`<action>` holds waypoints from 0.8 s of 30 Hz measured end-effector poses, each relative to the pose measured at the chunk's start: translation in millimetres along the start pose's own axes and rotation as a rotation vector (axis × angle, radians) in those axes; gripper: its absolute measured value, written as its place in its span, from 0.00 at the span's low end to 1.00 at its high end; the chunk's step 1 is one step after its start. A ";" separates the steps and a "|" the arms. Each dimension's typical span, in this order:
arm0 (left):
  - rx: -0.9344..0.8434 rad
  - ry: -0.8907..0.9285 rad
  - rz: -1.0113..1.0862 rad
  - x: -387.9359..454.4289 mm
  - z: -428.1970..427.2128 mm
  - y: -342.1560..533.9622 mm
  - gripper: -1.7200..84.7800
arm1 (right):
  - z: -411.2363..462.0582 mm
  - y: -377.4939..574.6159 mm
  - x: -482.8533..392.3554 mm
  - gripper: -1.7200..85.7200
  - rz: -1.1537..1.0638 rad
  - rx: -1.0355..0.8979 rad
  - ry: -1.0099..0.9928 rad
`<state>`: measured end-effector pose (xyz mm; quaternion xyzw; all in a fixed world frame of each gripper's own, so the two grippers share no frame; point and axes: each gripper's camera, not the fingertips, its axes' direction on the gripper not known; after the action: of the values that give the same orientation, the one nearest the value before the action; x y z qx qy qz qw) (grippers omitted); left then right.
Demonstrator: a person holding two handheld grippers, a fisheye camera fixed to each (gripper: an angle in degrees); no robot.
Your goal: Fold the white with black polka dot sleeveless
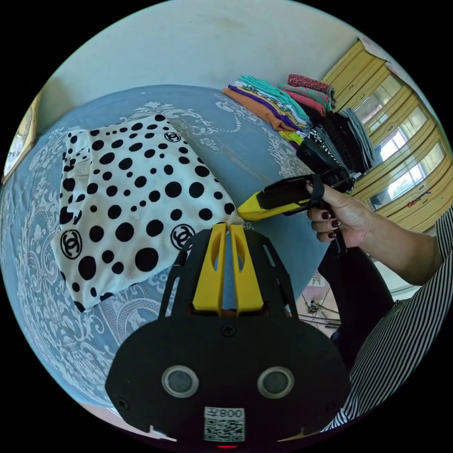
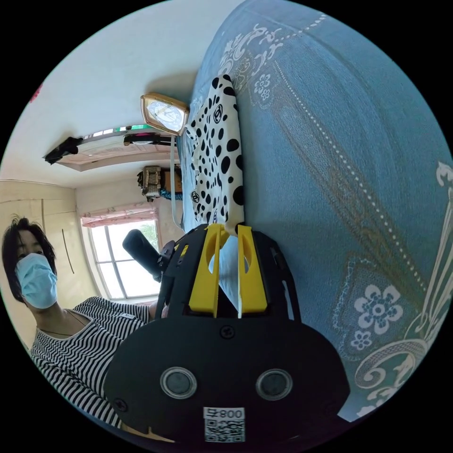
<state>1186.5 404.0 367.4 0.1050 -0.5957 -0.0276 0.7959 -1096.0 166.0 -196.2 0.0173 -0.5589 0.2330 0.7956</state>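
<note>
The white sleeveless top with black polka dots lies folded into a rough rectangle on the blue patterned bedspread. My left gripper pinches the top's near right corner, its yellow jaws almost together. A hand brings my right gripper in from the right to that same corner. In the right gripper view the top stretches away along the bedspread. Its white edge runs down between the jaws of my right gripper, which is shut on it.
Stacks of folded coloured clothes and dark ones sit at the bed's far right, before yellow-framed windows. A person in a striped top stands beside the bed. A clock leans by the wall.
</note>
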 end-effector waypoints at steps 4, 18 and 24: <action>0.026 0.013 -0.011 -7.9 -10.1 14.0 0.03 | -7.2 6.1 -3.4 0.10 0.002 0.017 0.036; 0.070 0.065 -0.048 -74.0 -28.9 91.9 0.04 | -9.1 2.5 -6.6 0.09 0.037 0.022 -0.061; 0.124 0.161 -0.211 -142.3 -51.2 171.5 0.06 | -20.2 -2.5 -18.9 0.06 0.044 0.008 -0.060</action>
<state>1180.3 602.3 253.8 0.2180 -0.5161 -0.0659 0.8257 -1082.3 162.9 -220.2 0.0152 -0.5818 0.2523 0.7731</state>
